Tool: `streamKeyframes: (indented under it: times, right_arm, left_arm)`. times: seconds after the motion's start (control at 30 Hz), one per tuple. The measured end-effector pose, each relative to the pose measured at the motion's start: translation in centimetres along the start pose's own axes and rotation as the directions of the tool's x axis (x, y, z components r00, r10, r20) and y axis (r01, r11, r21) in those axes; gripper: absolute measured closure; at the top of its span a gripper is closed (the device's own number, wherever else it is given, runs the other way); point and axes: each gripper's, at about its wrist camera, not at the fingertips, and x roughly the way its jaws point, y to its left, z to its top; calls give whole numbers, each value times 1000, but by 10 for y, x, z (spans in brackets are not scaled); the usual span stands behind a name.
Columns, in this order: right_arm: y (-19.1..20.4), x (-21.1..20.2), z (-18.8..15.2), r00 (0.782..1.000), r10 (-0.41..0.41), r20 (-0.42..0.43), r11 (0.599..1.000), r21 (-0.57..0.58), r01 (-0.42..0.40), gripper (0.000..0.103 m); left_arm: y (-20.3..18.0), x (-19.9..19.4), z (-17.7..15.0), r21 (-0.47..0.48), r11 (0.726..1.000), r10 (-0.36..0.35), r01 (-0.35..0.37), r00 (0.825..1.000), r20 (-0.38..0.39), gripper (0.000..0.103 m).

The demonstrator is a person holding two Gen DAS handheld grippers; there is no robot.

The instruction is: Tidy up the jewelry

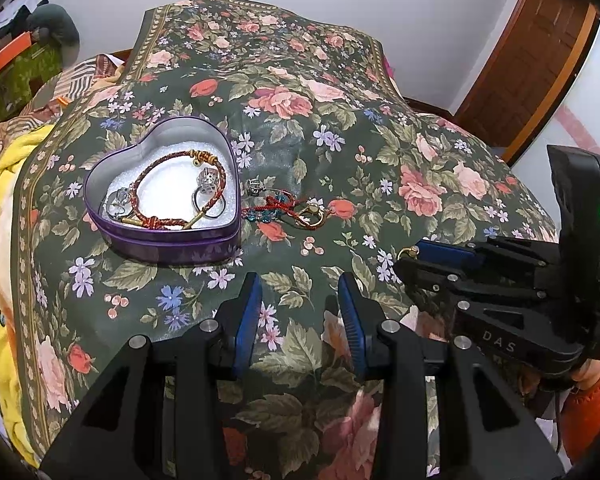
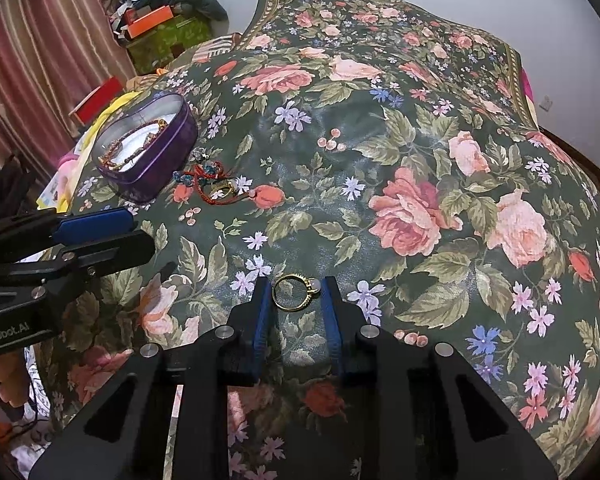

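gold ring between ribbed blue jaws on floral cloth.

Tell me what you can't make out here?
- Heart tin, right wrist view: its near wall hides most of the jewelry inside.
- Red cord tangle, both views: too small and knotted to count pieces.
- Gold ring: whether the right gripper pinches it or merely touches it.
- Person: only an orange sleeve, cut off by left view's edge.
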Motion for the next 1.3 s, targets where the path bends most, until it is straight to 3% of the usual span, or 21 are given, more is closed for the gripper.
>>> streamKeyframes:
  times: [0.5, 0.73, 0.93, 1.3]
  right_arm:
    - [-31, -29, 6, 994, -11, 105, 997, 74, 3, 80]
    - [-34, -32, 9, 992, -6, 127, 997, 76, -3, 80]
    - [-34, -30, 9, 992, 0, 128, 997, 75, -10, 80]
    - [-29, -38, 9, 990, 0, 144, 997, 78, -12, 80]
  left_arm:
    - [-5, 29, 25, -30, 999, -26, 26, 999, -25, 65]
    - [4, 41, 37, -95, 995, -30, 28, 999, -23, 79]
    - [9, 47, 39, -119, 993, -12, 9, 1000, -20, 101]
    - [-4, 15, 32, -53, 999, 9, -6, 998, 59, 103]
